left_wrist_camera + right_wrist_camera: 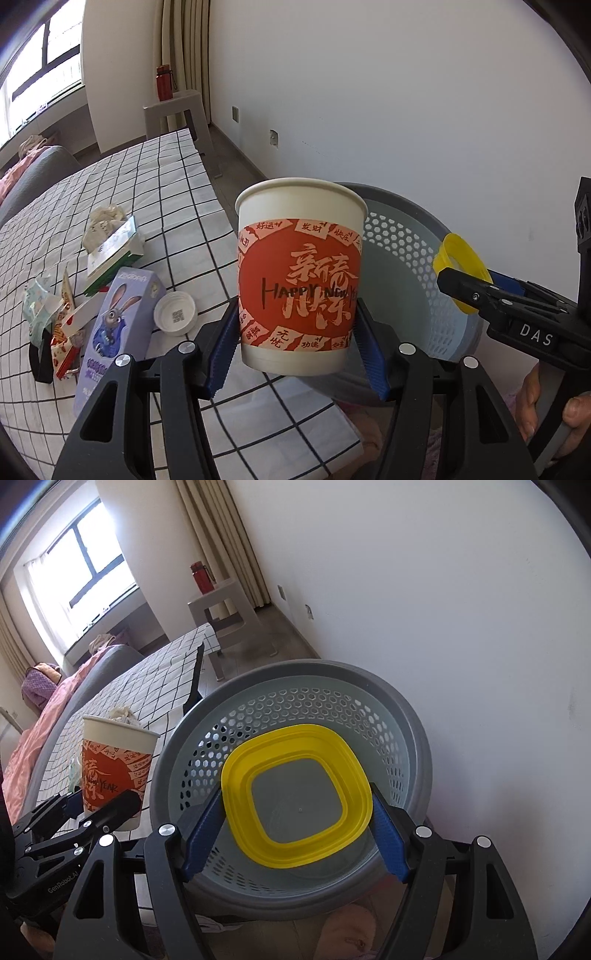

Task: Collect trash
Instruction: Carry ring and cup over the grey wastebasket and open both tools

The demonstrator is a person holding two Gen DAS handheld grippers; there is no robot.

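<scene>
Left tongs (295, 350): closed on the paper cup (300, 273), blue pads on its lower sides so it rides upright with the rim free.
Right tongs (297, 830): closed on the yellow lid (297, 797), gripped by two opposite edges so I look through its clear middle.
Why held so: as I judge it, both loads are carried to drop into the bin together.
Waste basket (413, 716): grey perforated tub at 12 o'clock from my right tongs; through the left wrist view it sits at 3 o'clock of the cup; I see nothing inside it.
Cup contents: hidden from me.
Tabletop (177, 192): checked cloth, more trash at 9 o'clock of the cup: a white cap (175, 313), a purple rabbit carton (118, 332), a tissue box (114, 247), and wrappers (48, 310).
Task standing: two pieces are at the basket's rim, not yet dropped.
</scene>
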